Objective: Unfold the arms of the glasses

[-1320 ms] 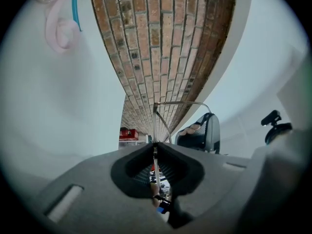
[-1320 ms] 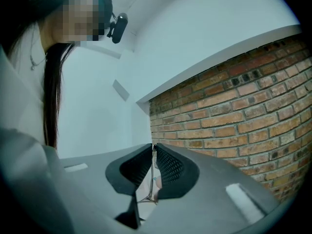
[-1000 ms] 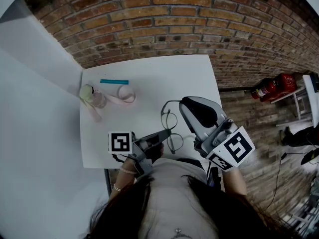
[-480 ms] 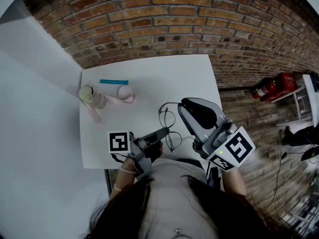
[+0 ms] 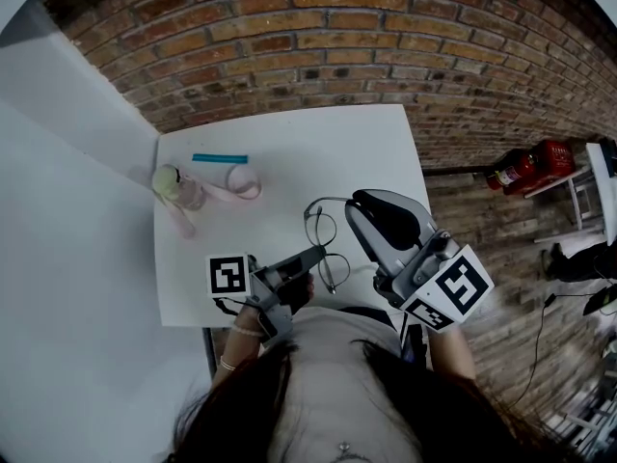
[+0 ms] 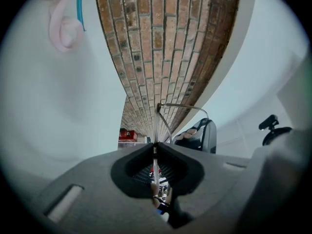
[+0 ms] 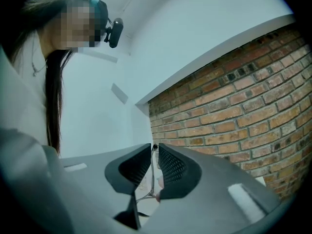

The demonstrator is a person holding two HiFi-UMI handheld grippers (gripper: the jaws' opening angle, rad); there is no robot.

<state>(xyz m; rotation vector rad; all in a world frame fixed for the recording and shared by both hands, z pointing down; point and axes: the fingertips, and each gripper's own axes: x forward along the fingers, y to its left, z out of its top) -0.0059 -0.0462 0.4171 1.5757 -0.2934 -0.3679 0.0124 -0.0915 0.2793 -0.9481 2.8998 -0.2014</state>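
The jaws of the left gripper [image 6: 155,147] are pressed together on a thin wire of the glasses [image 6: 156,126], which runs straight up out of the pads. The jaws of the right gripper [image 7: 153,147] are nearly closed too, clamped on another wire part of the glasses [image 7: 152,172] that passes down between the ribbed pads.

In the head view the left gripper [image 5: 318,255] takes the glasses [image 5: 321,230] from the near side. The right gripper [image 5: 357,205] meets the curved arm [image 5: 328,200] at its far end. The glasses sit over the near right part of the white counter [image 5: 289,152], just inside its near edge; whether they touch the top cannot be told.

Compared with a second ago, the lenses have slid a little toward the counter's left edge. The arm now stretches longer between the frame and the right gripper. Both grippers have barely shifted.

By the far left corner, a teal stick [image 5: 220,159], a pink strap [image 5: 238,187] and a pale green round thing [image 5: 171,182] lie where they did.
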